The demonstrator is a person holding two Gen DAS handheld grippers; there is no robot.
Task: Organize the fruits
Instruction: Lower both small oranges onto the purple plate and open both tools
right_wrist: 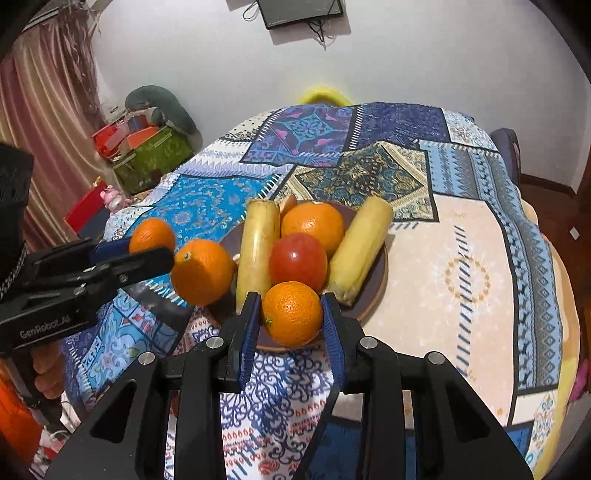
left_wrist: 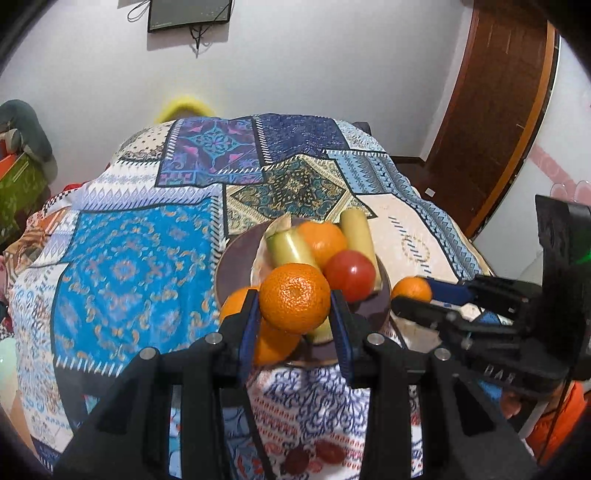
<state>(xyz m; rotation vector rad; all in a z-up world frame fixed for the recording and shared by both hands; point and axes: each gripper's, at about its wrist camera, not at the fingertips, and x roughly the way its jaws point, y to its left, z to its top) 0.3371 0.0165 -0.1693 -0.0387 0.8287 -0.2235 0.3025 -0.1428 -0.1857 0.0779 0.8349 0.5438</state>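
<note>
Four oranges [right_wrist: 202,271], two bananas [right_wrist: 357,249]

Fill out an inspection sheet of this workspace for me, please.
Surface: patchwork cloth covers the table.
Job's things: brown plate holds two bananas, a red fruit and loose oranges.
Clutter: boxes piled beside the table.
Grippers: left gripper shut on orange A; right gripper shut on orange B.
Cables: cables dangle under a wall screen.
Surroundings: curtain, wooden door.
</note>
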